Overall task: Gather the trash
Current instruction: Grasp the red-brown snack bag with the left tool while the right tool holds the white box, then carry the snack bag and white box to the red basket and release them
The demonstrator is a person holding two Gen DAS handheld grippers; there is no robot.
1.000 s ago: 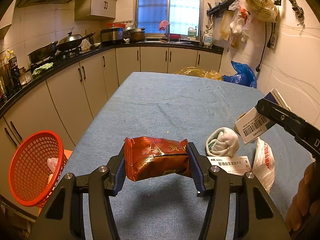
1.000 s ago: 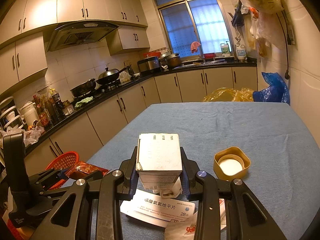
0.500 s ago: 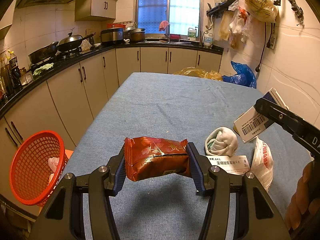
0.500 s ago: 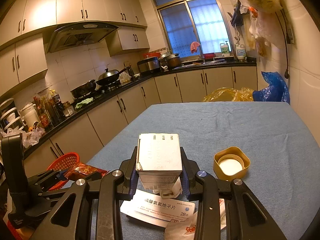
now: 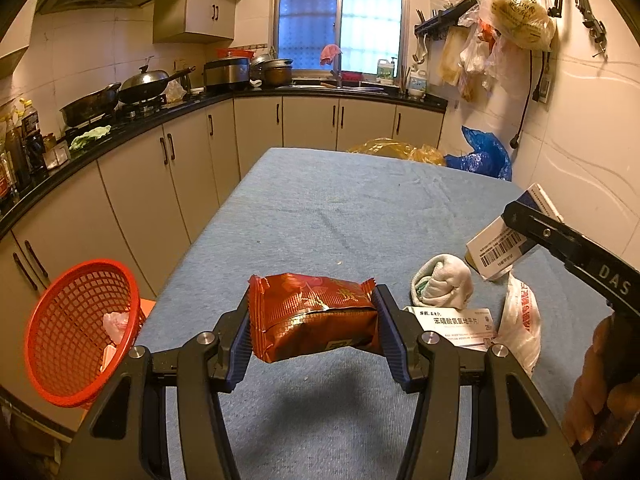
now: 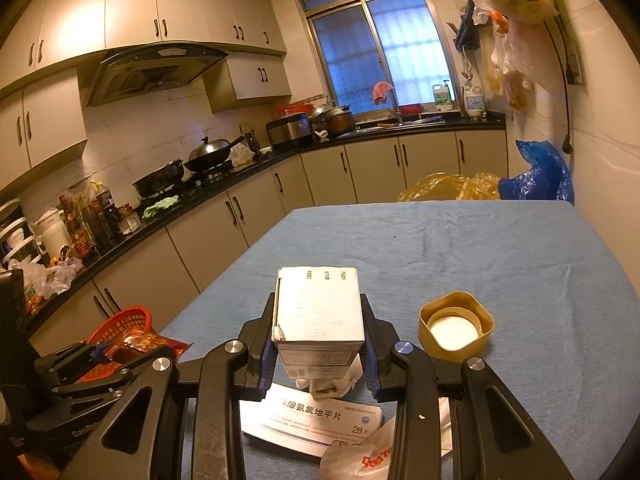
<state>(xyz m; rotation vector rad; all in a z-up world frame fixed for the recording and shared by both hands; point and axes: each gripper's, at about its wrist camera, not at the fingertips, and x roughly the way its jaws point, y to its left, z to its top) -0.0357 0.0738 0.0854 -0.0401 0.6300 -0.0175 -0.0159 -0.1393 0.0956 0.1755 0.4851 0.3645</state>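
My left gripper (image 5: 314, 332) is shut on a red foil snack packet (image 5: 314, 322), held a little above the blue table (image 5: 320, 216). An orange mesh basket (image 5: 76, 332) with some trash in it sits low at the left, beside the table edge. My right gripper (image 6: 318, 344) is shut on a small white carton (image 6: 318, 316), also lifted off the table; the same carton (image 5: 504, 246) shows at the right of the left wrist view. Under it lie a wadded white cloth (image 5: 442, 286), a flat white medicine box (image 6: 312, 418) and a white plastic bag (image 5: 520, 324).
A yellow square lid (image 6: 456, 326) lies on the table right of the carton. Yellow (image 5: 396, 152) and blue plastic bags (image 5: 484, 156) sit at the table's far end. Kitchen cabinets and a cluttered counter (image 5: 120, 120) run along the left. A hand (image 5: 592, 392) holds the right gripper.
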